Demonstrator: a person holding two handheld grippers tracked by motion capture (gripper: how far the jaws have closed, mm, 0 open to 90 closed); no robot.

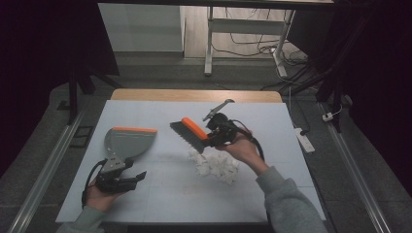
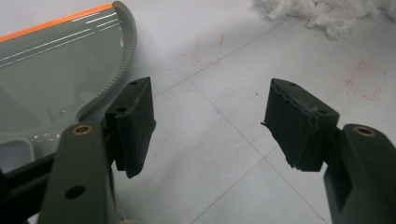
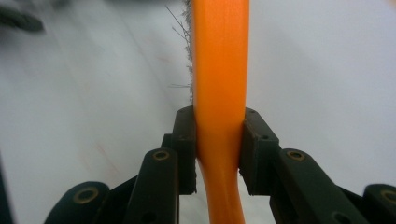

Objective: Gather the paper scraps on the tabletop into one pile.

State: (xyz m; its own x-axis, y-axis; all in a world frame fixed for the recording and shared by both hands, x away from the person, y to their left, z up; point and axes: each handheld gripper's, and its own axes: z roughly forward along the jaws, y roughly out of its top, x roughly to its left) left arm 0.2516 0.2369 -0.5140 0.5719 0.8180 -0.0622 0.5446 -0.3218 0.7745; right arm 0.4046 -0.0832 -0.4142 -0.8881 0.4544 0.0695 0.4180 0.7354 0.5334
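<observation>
- High view: a pale grey desk (image 1: 160, 199) fills the middle of the frame, with dark floor, cables and desk legs beyond its far edge.
- High view: at lower left, a hand holds the left tool (image 1: 138, 175) low over the desk, its jaws spread apart and gripping nothing.
- High view: just above that tool lies a grey dustpan (image 1: 128, 141) with an orange strip along its far edge.
- High view: right of centre, a hand in a grey sleeve (image 1: 286, 194) holds the right tool (image 1: 212, 139), clamped on a hand brush (image 1: 190, 133) with an orange back and dark bristles, tilted down toward the left.
- High view: a heap of white shredded paper (image 1: 216, 165) lies on the desk just below the brush.
- Left gripper view: the two black jaws stand wide apart over bare desk; the dustpan (image 2: 51, 79) sits at upper left, beside the left jaw, and the white paper scraps (image 2: 327, 14) lie at the upper right.
- Right gripper view: both jaws press the brush's orange handle (image 3: 219, 93) from either side, at centre frame; pale bristles (image 3: 187, 60) show along its left edge above the blurred desk.
</observation>
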